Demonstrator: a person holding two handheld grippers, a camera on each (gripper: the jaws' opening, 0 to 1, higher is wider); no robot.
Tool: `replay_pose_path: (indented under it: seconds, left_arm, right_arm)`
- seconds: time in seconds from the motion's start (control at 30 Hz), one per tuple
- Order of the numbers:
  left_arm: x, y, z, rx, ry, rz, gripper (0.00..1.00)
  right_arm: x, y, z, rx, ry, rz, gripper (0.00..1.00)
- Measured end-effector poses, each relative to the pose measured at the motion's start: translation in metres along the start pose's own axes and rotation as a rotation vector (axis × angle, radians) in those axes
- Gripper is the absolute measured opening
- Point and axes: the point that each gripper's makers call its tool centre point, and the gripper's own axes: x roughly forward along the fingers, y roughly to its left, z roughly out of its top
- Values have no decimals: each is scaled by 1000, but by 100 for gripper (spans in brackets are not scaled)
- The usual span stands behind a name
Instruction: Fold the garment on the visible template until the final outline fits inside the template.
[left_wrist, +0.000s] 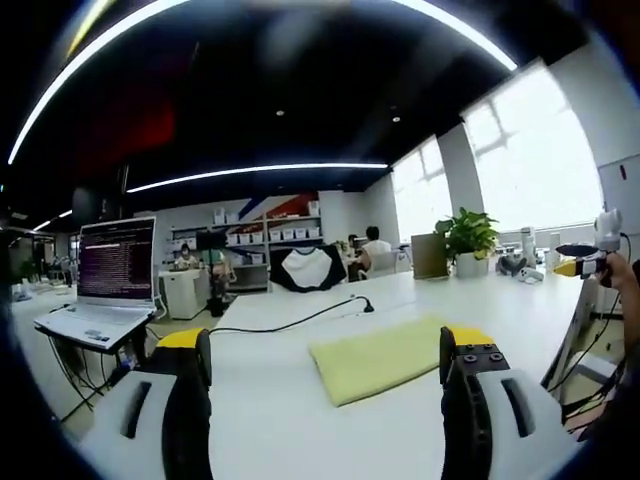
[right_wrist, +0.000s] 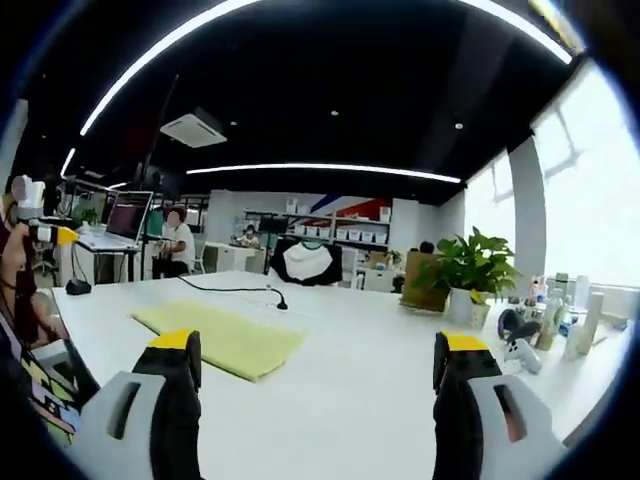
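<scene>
A yellow-green garment (left_wrist: 385, 355) lies folded into a flat rectangle on the white table (left_wrist: 300, 420), just ahead of my left gripper (left_wrist: 325, 390). That gripper's jaws stand wide apart with nothing between them, the cloth's near edge close to the right jaw. In the right gripper view the same garment (right_wrist: 220, 335) lies ahead and to the left of my right gripper (right_wrist: 315, 385), which is open and empty above bare table (right_wrist: 350, 380). Held up in a hand, the right gripper (left_wrist: 585, 262) shows at the far right of the left gripper view. At the left edge of the right gripper view is the left gripper (right_wrist: 35, 228).
A black cable (left_wrist: 300, 318) runs across the table behind the garment. An open laptop (left_wrist: 110, 270) sits on a stand to the left. A potted plant (right_wrist: 460, 270) and small bottles and gadgets (right_wrist: 540, 320) crowd the window end. People sit at desks farther back.
</scene>
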Motion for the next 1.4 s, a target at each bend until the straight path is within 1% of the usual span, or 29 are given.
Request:
replay_pose_path:
  seconds: [0.07, 0.17, 0.33, 0.47, 0.53, 0.6, 0.8, 0.97, 1.17, 1.4]
  left_arm:
    - [-1, -1, 1, 2, -1, -3, 100]
    - [-3, 0, 1, 1, -2, -1, 100]
    - [-10, 4, 1, 0, -1, 21, 100]
    - [-14, 6, 0, 4, 7, 45, 100]
    - [-16, 7, 2, 6, -4, 59, 100]
    - [-17, 6, 1, 13, 3, 62, 100]
    - [-20, 5, 4, 15, -9, 71, 100]
    - [-20, 4, 1, 13, -4, 65, 100]
    - [-20, 5, -3, 7, 7, 63, 100]
    - [-21, 3, -2, 16, 2, 56, 100]
  right_arm:
    - [1, -2, 0, 13, -2, -3, 100]
    - [3, -2, 4, 6, -10, -7, 100]
    - [13, 6, 6, -18, -4, 24, 100]
    - [22, 13, -1, -24, 13, 57, 100]
    - [26, 16, -10, -31, 51, 76, 100]
    - [28, 16, -14, -33, 61, 72, 100]
    - [28, 13, -20, -52, 88, 58, 100]
    - [28, 13, -18, -53, 86, 52, 100]
    - [27, 17, -22, -62, 100, 60, 100]
    - [23, 15, -23, -61, 106, 55, 100]
